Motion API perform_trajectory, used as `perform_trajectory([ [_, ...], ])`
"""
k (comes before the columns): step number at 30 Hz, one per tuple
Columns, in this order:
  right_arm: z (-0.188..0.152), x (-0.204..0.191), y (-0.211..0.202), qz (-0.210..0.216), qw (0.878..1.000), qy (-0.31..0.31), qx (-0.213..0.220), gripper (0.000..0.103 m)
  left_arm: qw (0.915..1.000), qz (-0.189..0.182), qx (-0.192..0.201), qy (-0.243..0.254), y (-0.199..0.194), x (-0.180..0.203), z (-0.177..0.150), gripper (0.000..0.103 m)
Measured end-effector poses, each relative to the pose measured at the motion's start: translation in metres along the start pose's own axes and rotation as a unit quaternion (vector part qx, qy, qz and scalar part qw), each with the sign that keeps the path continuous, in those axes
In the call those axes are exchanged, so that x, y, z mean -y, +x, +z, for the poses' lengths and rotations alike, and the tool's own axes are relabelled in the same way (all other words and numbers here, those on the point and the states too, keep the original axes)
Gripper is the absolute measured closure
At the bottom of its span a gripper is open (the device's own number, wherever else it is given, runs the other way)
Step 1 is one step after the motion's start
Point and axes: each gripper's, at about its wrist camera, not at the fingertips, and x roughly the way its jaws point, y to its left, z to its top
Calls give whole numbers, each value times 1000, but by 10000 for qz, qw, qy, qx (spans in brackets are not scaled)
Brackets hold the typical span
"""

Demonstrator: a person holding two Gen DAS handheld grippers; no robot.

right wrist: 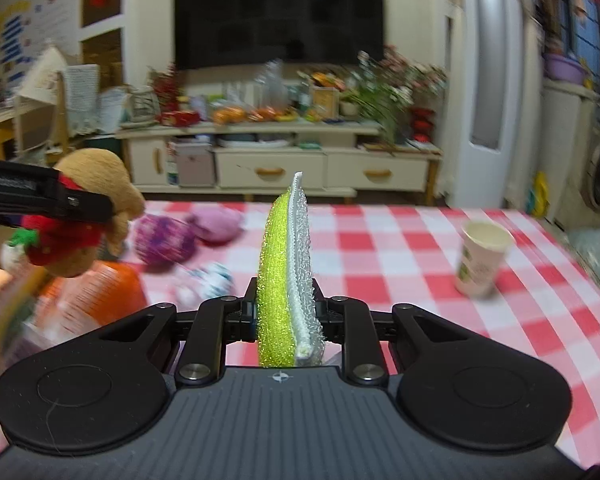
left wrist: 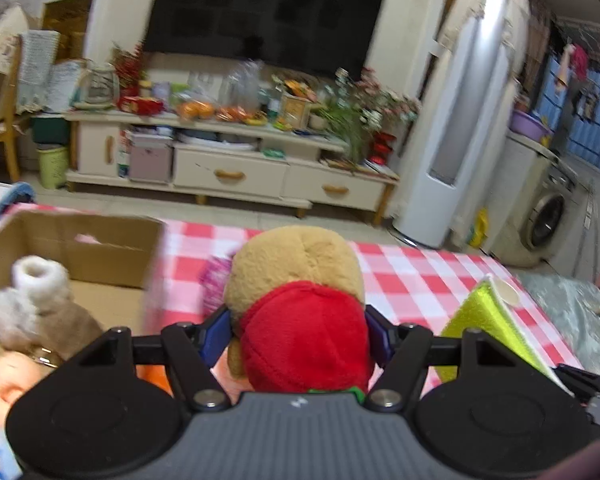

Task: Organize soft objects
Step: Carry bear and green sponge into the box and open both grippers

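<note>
A table covered with a red-and-white checked tablecloth (right wrist: 400, 248) fills the lower part of both views. At its left end stands an open cardboard box (left wrist: 80, 248), and inside it lies a grey and brown plush animal (left wrist: 40, 308).

The left gripper (left wrist: 296, 336) holds a tan plush toy in a red garment (left wrist: 300, 304). Its blue pads press on both sides of the red part, with the jaws about half apart, and the tan head points away from the camera. In the right wrist view this toy hangs clear above the table, just beside the box.

The right gripper (right wrist: 289, 314) is closed tightly on a thin cleaning sponge (right wrist: 286, 264), yellow-green on one face and white on the other. The sponge stands on its edge between the pads and its tip points forward and up, above the tablecloth.

On the table, near the left side, lie a purple yarn ball (right wrist: 162, 240), a pink soft object (right wrist: 218, 224) just behind it, and a small white and blue soft item (right wrist: 208, 282), blurred. An orange object (right wrist: 116, 288) lies close to the box; it is too blurred to name. A paper cup (right wrist: 482, 258) stands well apart on the right.
</note>
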Motion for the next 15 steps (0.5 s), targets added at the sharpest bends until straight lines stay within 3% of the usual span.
perform_trajectory([
  [8, 48, -57, 16, 790, 9958, -414, 213, 78, 9958, 733, 448, -303, -16, -48, 14, 35],
  [15, 90, -116, 41, 1446, 9859, -741, 389, 78, 9871, 1358, 573, -632, -20, -90, 23, 35],
])
